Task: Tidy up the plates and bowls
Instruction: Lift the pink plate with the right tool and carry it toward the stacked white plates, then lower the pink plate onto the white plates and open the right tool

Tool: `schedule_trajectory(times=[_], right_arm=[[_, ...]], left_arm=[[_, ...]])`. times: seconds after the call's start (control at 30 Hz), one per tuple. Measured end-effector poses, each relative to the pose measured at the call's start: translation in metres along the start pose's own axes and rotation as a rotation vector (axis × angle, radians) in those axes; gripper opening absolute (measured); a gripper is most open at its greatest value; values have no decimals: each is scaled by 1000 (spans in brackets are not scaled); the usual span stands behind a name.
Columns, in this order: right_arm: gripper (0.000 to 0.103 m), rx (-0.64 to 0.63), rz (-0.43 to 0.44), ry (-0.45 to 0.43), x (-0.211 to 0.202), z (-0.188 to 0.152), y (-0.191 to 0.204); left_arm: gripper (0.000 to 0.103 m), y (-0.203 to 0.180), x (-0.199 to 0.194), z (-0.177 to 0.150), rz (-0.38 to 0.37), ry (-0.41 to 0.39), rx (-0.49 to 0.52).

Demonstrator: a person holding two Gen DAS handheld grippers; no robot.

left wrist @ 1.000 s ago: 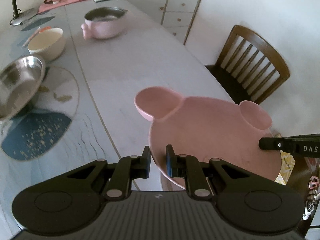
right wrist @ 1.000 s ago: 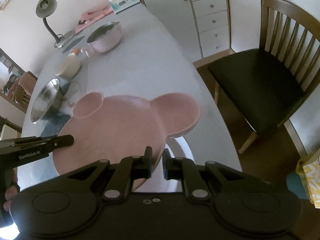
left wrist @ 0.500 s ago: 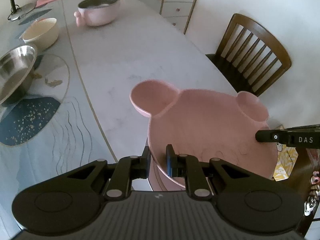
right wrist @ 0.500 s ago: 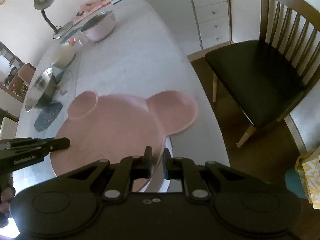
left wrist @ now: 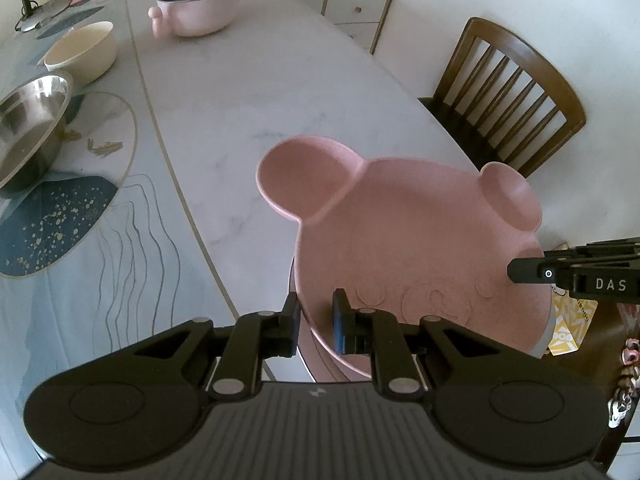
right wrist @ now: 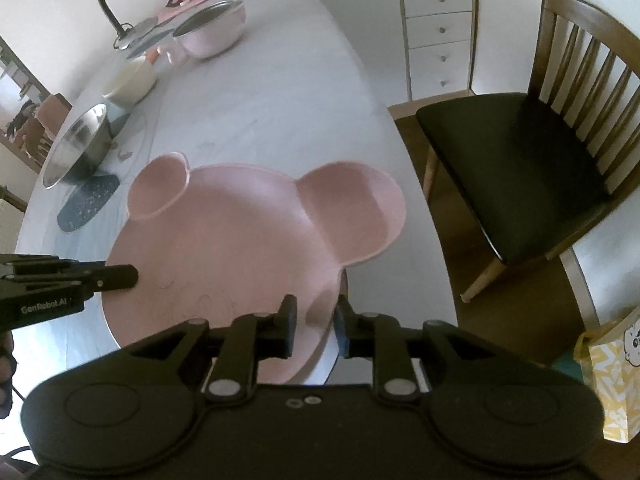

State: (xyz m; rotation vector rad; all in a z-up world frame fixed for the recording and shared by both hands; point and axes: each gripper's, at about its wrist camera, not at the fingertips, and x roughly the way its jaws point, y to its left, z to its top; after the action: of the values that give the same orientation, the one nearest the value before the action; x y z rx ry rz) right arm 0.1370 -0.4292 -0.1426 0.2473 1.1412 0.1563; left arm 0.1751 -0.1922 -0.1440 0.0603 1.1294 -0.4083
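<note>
A pink bear-shaped plate [left wrist: 420,240] with two round ears lies over the near end of the white table [left wrist: 248,92]. My left gripper [left wrist: 316,322] is shut on its near-left rim; its black tip [right wrist: 120,276] also reaches in from the left in the right wrist view. My right gripper [right wrist: 316,326] straddles the plate [right wrist: 240,240] at its near-right rim. Its jaws are opening, and the pads stand a little off the rim between them. A pale edge [left wrist: 546,334] shows under the plate; I cannot tell what it is.
On the table's left stand a steel bowl [left wrist: 28,120] and a cream bowl [left wrist: 80,50]; a pink pot [left wrist: 200,4] sits at the far end. A wooden chair [right wrist: 520,152] is at the right, a yellow bag [right wrist: 612,380] on the floor, drawers [left wrist: 360,0] behind.
The right gripper's jaws have widened off the plate rim. The plate and both grippers have sunk a little toward the table's near end. The left grip is unchanged.
</note>
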Motion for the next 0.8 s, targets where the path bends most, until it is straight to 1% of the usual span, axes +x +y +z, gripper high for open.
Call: schedule_trajectory(times=[0.07,0.13,0.23,0.33,0.47,0.6,0.73,0.8], right_arm=[[24,9,4,10,0,1,-1],[27,19,10,17,-2,0,-2],[37,18,0,13,-6,-1,-2],[37,22,-1,2,-13,-1,-2],[41,21,3,-14,-20,1,2],[43,-8,20,-31,-27,2,18],[47,-58,20,-59,-35,4,37],[50,-83,23,-79,-40,5,49]], left_arm=[[15,-1,0,-1,19,1,12],[15,0,0,-3,30,2,22],[15,3,-1,-4,19,6,18],[15,4,-4,-4,17,-3,27],[15,5,-11,-5,8,-24,42],[15,5,-22,-7,-3,-52,54],[16,9,-37,-6,-13,-96,62],[22,12,-44,-7,-15,-119,60]])
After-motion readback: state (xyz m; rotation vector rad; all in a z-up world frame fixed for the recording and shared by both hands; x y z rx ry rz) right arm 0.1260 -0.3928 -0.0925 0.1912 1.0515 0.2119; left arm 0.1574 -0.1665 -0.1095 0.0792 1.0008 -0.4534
